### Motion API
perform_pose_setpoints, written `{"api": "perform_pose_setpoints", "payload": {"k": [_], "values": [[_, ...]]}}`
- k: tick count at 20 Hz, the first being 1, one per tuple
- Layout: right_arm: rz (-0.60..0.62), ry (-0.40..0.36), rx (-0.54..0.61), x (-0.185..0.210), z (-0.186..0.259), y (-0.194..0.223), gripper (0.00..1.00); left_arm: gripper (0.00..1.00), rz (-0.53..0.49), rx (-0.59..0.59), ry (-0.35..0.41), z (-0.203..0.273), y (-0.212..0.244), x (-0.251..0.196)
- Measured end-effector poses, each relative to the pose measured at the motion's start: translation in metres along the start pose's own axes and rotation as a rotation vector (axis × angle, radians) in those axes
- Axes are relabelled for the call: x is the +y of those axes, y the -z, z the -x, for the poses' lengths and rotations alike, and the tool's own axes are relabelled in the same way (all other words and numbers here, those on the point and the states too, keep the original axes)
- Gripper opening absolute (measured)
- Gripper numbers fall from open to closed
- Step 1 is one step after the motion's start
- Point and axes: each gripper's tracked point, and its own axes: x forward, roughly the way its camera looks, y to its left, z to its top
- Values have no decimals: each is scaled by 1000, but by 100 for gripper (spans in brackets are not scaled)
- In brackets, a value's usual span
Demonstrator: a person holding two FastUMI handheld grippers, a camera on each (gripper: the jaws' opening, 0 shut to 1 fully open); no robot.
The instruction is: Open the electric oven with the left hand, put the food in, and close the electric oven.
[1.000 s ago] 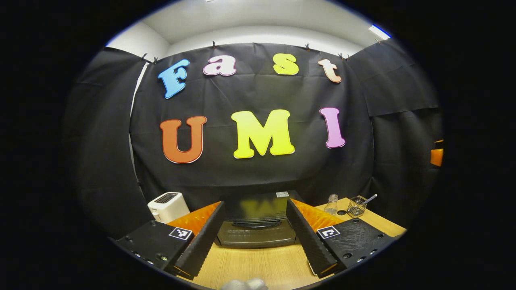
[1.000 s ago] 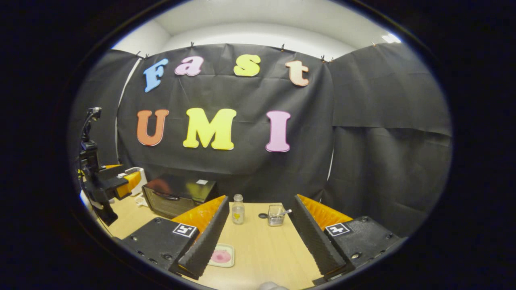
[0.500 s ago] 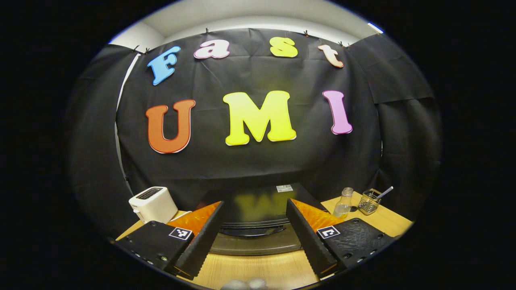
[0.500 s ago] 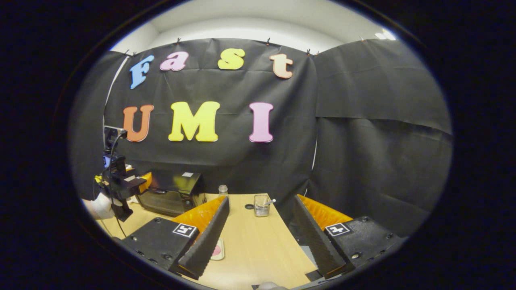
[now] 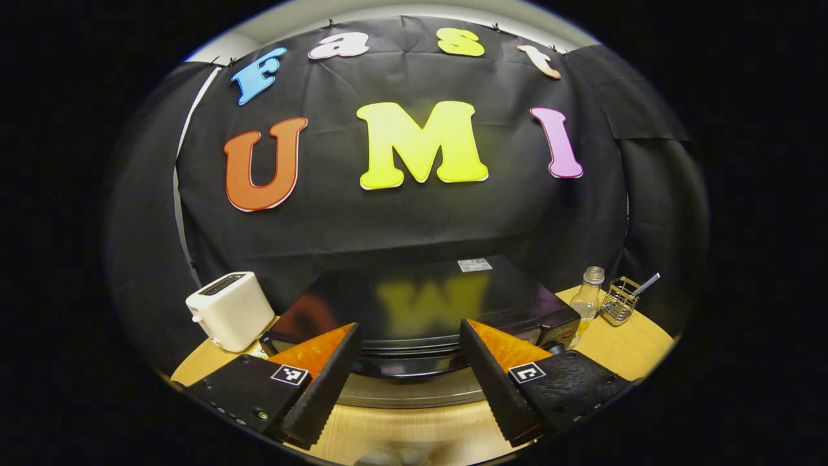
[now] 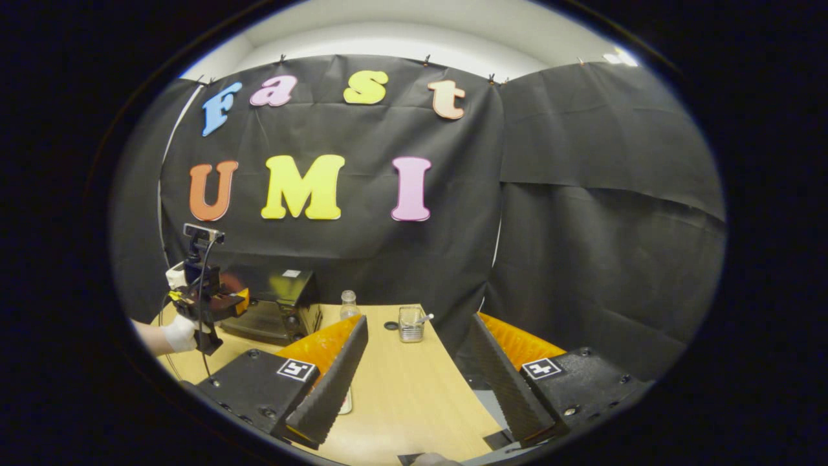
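The left gripper point(image 5: 407, 382) is held wide open and empty, level, right in front of the black electric oven point(image 5: 420, 310), whose door is shut. The oven is seen at the table's point(image 6: 401, 395) back edge. The right gripper point(image 6: 414, 382) is held wide open and empty over the table's right side.

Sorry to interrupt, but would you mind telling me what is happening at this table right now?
A person holds a claw in each hand at a wooden table. The left claw, open, is right in front of the black electric oven, lined up with its door handle; the door looks closed. The right claw hangs open over the table, holding nothing. A white toaster, a clear glass bottle and a wire basket flank the oven.
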Motion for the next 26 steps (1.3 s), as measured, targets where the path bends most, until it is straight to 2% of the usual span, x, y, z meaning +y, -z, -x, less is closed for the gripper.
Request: {"api": "perform_pose_setpoints", "payload": {"k": [1,10,11,15,21,22,23,25,26], "values": [[-1,-1,2,0,0,1,96,97,1,-48,1,3,-10,0],[-17,-20,13,1,0,4,96,97,-7,-29,-3,15,0,0],[-17,-22,13,1,0,6,100,97,-8,-25,-3,18,3,-1],[-24,-34,24,0,7,14,96,97,-8,-13,1,34,12,-2],[-19,-53,30,0,33,26,96,97,-1,38,11,64,41,-4],[-19,-57,33,0,36,27,100,97,6,57,14,70,50,-5],[-19,-60,36,1,39,30,96,98,7,59,19,78,55,-6],[-16,-64,35,1,46,32,96,97,9,82,26,85,71,-6],[-13,-65,36,1,50,33,100,97,9,98,29,90,80,-7]]}}
